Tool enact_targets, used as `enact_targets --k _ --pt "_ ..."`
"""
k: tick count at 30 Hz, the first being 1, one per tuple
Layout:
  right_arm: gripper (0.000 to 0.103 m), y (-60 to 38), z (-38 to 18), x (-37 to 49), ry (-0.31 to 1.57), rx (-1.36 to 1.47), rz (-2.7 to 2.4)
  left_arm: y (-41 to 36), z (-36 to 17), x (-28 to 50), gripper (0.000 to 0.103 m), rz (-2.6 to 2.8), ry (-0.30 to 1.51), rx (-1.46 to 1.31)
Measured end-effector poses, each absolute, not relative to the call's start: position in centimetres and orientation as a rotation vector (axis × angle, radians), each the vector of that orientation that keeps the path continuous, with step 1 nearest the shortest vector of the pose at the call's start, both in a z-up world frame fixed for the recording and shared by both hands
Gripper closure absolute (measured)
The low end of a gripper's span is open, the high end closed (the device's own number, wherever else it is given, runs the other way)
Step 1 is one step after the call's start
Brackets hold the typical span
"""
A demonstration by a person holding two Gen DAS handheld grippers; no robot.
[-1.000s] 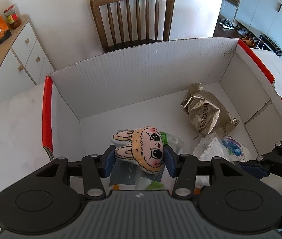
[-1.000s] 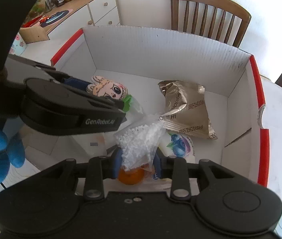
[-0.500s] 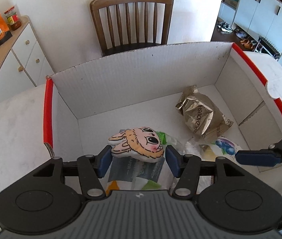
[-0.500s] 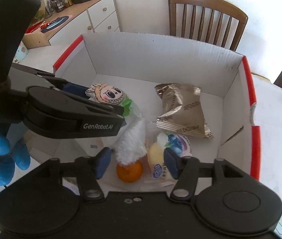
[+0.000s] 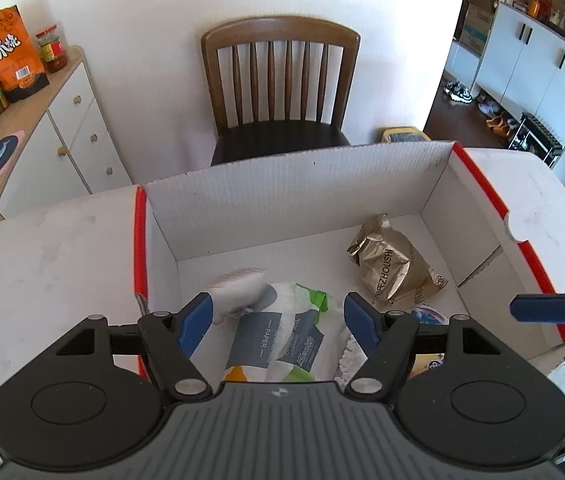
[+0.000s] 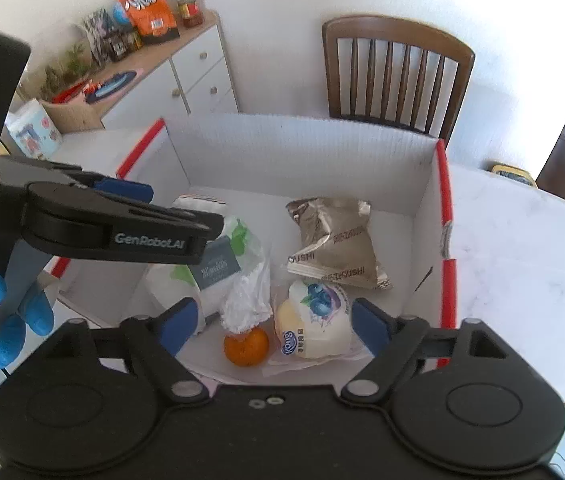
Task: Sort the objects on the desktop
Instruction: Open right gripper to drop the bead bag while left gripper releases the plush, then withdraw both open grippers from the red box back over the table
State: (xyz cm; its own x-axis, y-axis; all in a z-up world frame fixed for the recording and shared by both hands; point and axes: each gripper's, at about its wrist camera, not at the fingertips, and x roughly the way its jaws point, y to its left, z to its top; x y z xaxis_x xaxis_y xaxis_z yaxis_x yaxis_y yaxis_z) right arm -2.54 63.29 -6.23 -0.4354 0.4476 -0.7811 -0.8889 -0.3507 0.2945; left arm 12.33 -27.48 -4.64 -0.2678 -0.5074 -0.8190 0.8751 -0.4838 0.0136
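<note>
A white cardboard box with red edges [image 5: 282,196] [image 6: 302,144] sits on the table. Inside lie a gold snack bag [image 5: 394,268] [image 6: 334,244], a tissue pack [image 5: 282,332] [image 6: 210,268], a clear bag of white foam [image 6: 248,300], an orange [image 6: 246,346], a blueberry bread pack [image 6: 314,326] and a plush doll [image 5: 238,288], blurred, at the box's left. My left gripper [image 5: 276,320] is open and empty above the tissue pack. My right gripper [image 6: 274,324] is open and empty above the orange and bread.
A wooden chair [image 5: 278,84] stands behind the box. A white cabinet [image 5: 62,128] with an orange snack bag [image 5: 6,54] and jars is at the far left. White table surface [image 5: 50,248] lies on both sides of the box.
Both grippers opened and pulled back upward. The plush doll dropped from the left gripper into the box's left side. The foam bag dropped from the right gripper beside the orange.
</note>
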Motion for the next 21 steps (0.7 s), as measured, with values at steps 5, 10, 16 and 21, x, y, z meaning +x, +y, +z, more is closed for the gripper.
enact_targets --k 5,10,16,21 --pt "0.011 62.5 -5.1 -1.8 0.889 -0.717 1.905 -26.4 -3.6 12.6 0.031 -1.897 0.550 0.972" --pt "0.008 61.5 -4.3 -1.4 0.866 -0.708 1.913 -24.9 -2.7 12.7 0.025 -1.922 0.512 0.962" --pt "0.005 60.1 -3.3 -0.6 0.840 -0.689 1.919 -23.0 -1.7 13.0 0.025 -1.950 0.507 0.953" --pt "0.004 59.0 -2.6 0.4 0.837 -0.663 1.909 -21.5 -1.1 13.5 0.020 -1.975 0.499 0.947"
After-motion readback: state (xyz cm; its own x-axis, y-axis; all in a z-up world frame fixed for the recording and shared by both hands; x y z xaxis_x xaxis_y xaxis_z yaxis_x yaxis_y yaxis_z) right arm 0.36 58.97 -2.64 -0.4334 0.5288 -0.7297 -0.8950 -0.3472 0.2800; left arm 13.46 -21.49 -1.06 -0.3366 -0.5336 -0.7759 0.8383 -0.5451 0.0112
